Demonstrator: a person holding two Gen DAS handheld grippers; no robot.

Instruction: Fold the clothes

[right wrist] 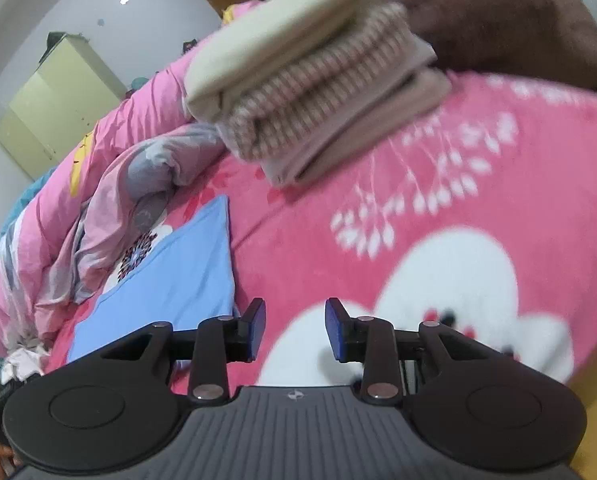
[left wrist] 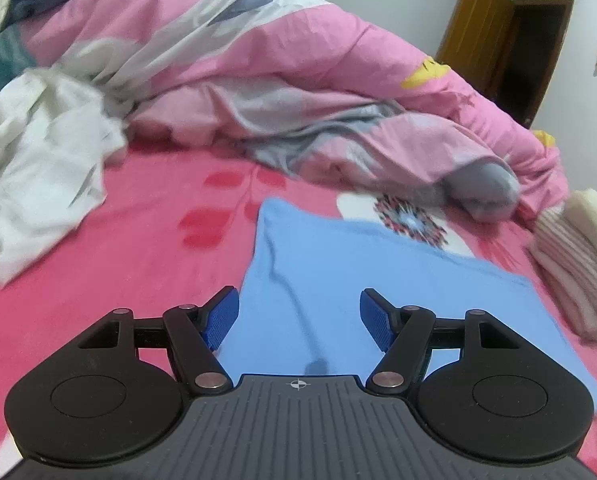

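Note:
A folded light-blue garment [left wrist: 362,272] lies flat on the pink bed sheet [left wrist: 146,248]. My left gripper [left wrist: 298,320] hovers over its near part, open, with nothing between the blue pads. In the right wrist view the same blue garment [right wrist: 178,272] lies to the left. My right gripper [right wrist: 294,330] is open above the pink sheet [right wrist: 378,184] with its white cartoon print, beside the garment's right edge. A stack of folded clothes [right wrist: 310,80], cream on top and striped beneath, sits farther back; the same stack [left wrist: 578,264] shows at the right of the left wrist view.
A crumpled pink, grey and white duvet [left wrist: 258,64] fills the far side of the bed. A white garment [left wrist: 38,168] lies heaped at the left. A brown fuzzy item [right wrist: 510,28] sits behind the stack. A wooden door [left wrist: 482,28] and a pale wardrobe [right wrist: 58,96] stand beyond.

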